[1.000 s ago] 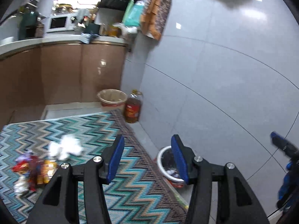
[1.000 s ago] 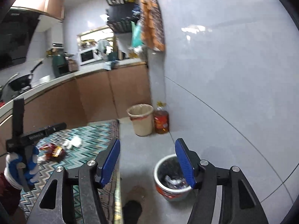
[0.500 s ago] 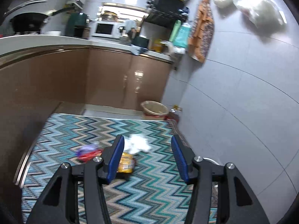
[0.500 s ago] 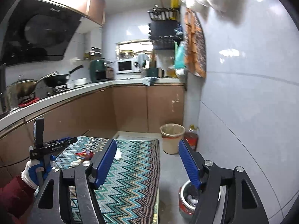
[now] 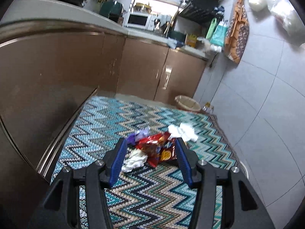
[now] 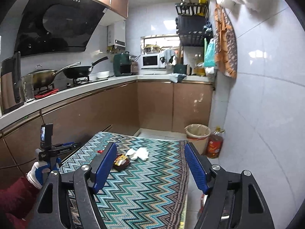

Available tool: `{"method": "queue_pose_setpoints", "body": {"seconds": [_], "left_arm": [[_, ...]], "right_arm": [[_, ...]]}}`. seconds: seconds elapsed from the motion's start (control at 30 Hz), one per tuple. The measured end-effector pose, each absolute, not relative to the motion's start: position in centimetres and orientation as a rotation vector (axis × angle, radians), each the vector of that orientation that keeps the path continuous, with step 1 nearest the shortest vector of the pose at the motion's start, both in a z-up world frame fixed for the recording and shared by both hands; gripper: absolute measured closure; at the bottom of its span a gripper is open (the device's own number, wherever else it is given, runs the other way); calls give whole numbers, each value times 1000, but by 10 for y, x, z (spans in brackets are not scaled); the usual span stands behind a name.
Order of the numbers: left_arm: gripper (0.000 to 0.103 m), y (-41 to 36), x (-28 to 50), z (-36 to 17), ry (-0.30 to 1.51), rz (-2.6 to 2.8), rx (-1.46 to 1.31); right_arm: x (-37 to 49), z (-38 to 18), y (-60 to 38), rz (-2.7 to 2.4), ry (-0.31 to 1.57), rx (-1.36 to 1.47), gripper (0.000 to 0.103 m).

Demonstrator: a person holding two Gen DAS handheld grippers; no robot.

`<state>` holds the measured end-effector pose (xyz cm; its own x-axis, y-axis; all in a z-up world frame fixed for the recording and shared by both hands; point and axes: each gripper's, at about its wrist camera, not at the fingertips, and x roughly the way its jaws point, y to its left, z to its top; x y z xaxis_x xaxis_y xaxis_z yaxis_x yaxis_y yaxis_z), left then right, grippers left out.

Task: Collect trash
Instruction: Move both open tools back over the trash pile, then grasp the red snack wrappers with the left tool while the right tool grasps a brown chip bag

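Note:
Trash lies on a zigzag rug [image 5: 144,190]: a red snack wrapper [image 5: 158,148], a white crumpled tissue [image 5: 134,160] in front of it, a purple wrapper [image 5: 138,135] behind, and a bigger white tissue clump [image 5: 183,131] to the right. My left gripper [image 5: 150,159] is open and empty, its blue pads framing the wrapper pile from above. My right gripper [image 6: 150,166] is open and empty, held higher and farther back; the wrapper [image 6: 122,160] and white tissues [image 6: 140,153] show between its fingers. The left hand-held gripper [image 6: 47,148] shows at the left of the right wrist view.
Brown kitchen cabinets [image 5: 57,87] run along the left and back of the rug. A beige bin with a liner [image 6: 198,135] and an oil bottle [image 6: 214,144] stand in the far corner by the white tiled wall [image 6: 257,114]. A small white bin edge [image 5: 245,169] lies right of the rug.
Both grippers swung left away from the small white bin by the wall. The left gripper moved over the rug and came close above the trash pile. Both stayed open.

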<state>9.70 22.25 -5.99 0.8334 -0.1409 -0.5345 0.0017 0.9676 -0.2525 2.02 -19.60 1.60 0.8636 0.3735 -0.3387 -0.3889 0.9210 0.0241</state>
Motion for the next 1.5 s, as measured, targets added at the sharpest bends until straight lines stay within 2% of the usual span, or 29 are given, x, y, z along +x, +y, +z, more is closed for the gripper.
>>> {"method": "queue_pose_setpoints", "body": {"seconds": [0.37,0.8,0.87,0.9,0.97,1.17,1.37,1.5], "left_arm": [[53,200,156,-117,730,-186,-221],[54,189,220,-149,788,-195,-209],[62,186,224,-153,792,-187,-181],[73,185,227,-156,800,-191,-184],[86,187,233,-163,823,-201,-206],[95,191,233,-168,805,-225,-234],[96,190,230,-166,785,-262,-258],[96,189,227,-166,776,-270,-265]], "right_arm": [[121,-60,-164,499,547,36,32],[228,-139,-104,646,742,54,32],[241,-150,-92,673,762,50,32],[248,-155,-85,688,773,47,32],[260,-166,-71,716,794,39,32],[289,-191,-37,815,833,19,33],[307,-207,-21,872,865,19,45],[306,-217,-19,894,898,8,60]]}}
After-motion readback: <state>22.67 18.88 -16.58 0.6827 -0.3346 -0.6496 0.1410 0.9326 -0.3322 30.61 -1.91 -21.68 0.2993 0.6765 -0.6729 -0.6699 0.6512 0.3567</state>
